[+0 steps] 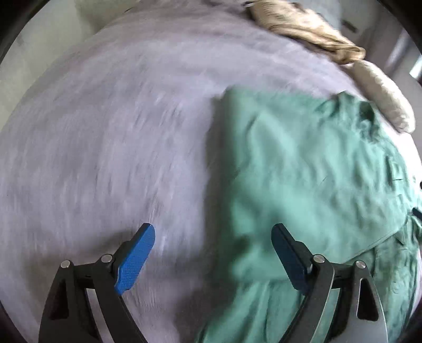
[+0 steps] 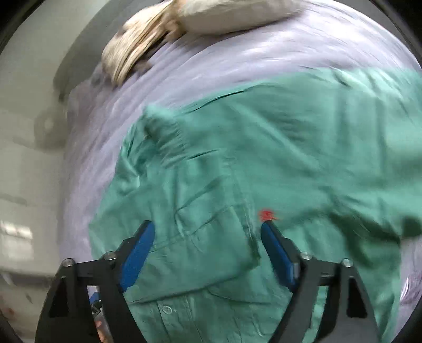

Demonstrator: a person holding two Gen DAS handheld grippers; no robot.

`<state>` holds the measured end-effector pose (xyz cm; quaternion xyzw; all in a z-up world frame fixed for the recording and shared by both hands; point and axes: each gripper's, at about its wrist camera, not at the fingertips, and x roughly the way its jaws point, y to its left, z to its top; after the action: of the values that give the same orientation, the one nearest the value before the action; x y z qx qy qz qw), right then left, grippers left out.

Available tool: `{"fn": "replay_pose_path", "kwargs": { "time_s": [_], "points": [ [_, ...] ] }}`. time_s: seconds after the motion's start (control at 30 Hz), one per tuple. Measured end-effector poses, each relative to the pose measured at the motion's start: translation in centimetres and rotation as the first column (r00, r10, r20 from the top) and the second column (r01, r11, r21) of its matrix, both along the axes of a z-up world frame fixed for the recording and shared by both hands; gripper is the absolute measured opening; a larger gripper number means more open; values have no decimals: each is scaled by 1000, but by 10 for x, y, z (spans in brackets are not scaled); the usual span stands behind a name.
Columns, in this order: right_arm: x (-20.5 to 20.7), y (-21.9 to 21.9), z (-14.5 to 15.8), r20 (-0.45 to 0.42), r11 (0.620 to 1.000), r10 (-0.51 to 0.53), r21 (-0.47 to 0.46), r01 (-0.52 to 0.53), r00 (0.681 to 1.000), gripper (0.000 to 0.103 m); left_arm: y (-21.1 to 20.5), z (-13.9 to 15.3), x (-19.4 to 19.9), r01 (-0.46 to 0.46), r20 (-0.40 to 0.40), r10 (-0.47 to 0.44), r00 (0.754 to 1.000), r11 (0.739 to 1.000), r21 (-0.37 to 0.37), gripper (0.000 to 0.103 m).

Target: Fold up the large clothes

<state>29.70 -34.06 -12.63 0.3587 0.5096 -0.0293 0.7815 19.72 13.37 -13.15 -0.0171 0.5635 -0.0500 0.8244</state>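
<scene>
Below my right gripper, wide open and empty like my left gripper, green shirt looks light, limp; pinch its hem corner.

Green shirt, beige cloth on lavender bed

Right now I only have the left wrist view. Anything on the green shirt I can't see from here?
Observer: Yes, a small red mark on the green shirt, just above the right claw.
Operator: Is that claw holding the cloth?
Observer: No, it's open, only hovering over a folded flap.
Operator: Any buttons showing?
Observer: One pale button low on the placket, between its arms.
</scene>
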Motion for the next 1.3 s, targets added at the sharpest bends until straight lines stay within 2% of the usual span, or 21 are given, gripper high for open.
{"fn": "replay_pose_path", "kwargs": {
  "time_s": [0.07, 0.13, 0.23, 0.27, 0.37, 0.4, 0.43, 0.47, 0.5, 0.53, 0.57, 0.6, 0.73, 0.8, 0.87, 0.97, 1.03, 1.1, 1.13, 1.2, 1.3],
  "points": [
    [-13, -2, -2, 3, 997, -8, 75, 8, 1000, 86, -6, 4, 28, 45, 3, -45, 999, 999, 11, 91],
    [-28, 14, -8, 29, 975, 3, 221, -10, 1000, 86, -11, -5, 59, 75, -43, -76, 996, 997, -19, 91],
    [-35, 76, -30, 34, 890, 92, 445, -98, 995, 86, -15, -28, 90, 82, -139, -90, 986, 995, -62, 91],
    [-35, 106, -40, 31, 851, 130, 510, -127, 991, 86, -17, -33, 96, 84, -152, -93, 984, 994, -64, 91],
    [-31, 182, -62, 20, 776, 213, 605, -181, 977, 84, -21, -38, 110, 80, -163, -93, 982, 994, -80, 90],
    [-27, 206, -69, 18, 759, 232, 622, -193, 973, 81, -21, -37, 114, 79, -157, -93, 983, 992, -96, 74],
    [-24, 227, -77, 10, 751, 243, 631, -195, 970, 77, -22, -37, 116, 80, -156, -96, 983, 991, -106, 41],
    [-19, 241, -84, -2, 750, 244, 634, -188, 970, 75, -26, -38, 123, 77, -165, -94, 982, 991, -108, 24],
    [-17, 251, -90, -16, 756, 237, 631, -174, 971, 64, -26, -38, 128, 65, -177, -82, 981, 993, -96, 11],
    [-12, 256, -95, -37, 767, 231, 622, -159, 972, 33, -25, -36, 131, 63, -173, -79, 982, 993, -101, 8],
    [-8, 262, -99, -62, 776, 229, 614, -144, 971, 10, -22, -33, 133, 66, -162, -82, 983, 992, -103, 6],
    [-4, 266, -104, -90, 776, 225, 619, -122, 970, 3, -21, -29, 135, 80, -146, -94, 985, 992, -101, 6],
    [-3, 282, -104, -61, 764, 216, 632, -130, 975, 2, -27, -30, 133, 150, -114, -153, 982, 988, -37, 6],
    [-5, 295, -117, -93, 763, 236, 634, -126, 967, 2, -31, -37, 134, 161, -121, -160, 980, 987, -7, 6],
    [-6, 298, -126, -124, 779, 236, 617, -112, 964, 2, -36, -38, 134, 156, -111, -153, 982, 988, 18, 6],
    [-7, 288, -114, -129, 777, 292, 609, -156, 948, 3, -41, -29, 132, 149, -86, -144, 986, 987, 52, 6],
    [-9, 273, -86, -93, 803, 371, 533, -269, 924, 7, -40, -15, 128, 137, -51, -134, 990, 988, 73, 6],
    [-13, 238, -54, -46, 852, 372, 414, -321, 927, 7, -39, -1, 121, 132, -20, -131, 991, 989, 65, 6],
    [-16, 221, -44, -33, 875, 357, 363, -322, 933, 7, -39, 5, 116, 128, -11, -127, 992, 990, 55, 6],
    [-24, 172, -25, -23, 939, 289, 199, -279, 957, 7, -42, 15, 100, 125, 5, -125, 992, 991, 41, 6],
    [-24, 108, -10, -17, 985, 169, 25, -169, 985, 7, -45, 10, 77, 136, 0, -136, 991, 990, 48, 6]
  ]
}}
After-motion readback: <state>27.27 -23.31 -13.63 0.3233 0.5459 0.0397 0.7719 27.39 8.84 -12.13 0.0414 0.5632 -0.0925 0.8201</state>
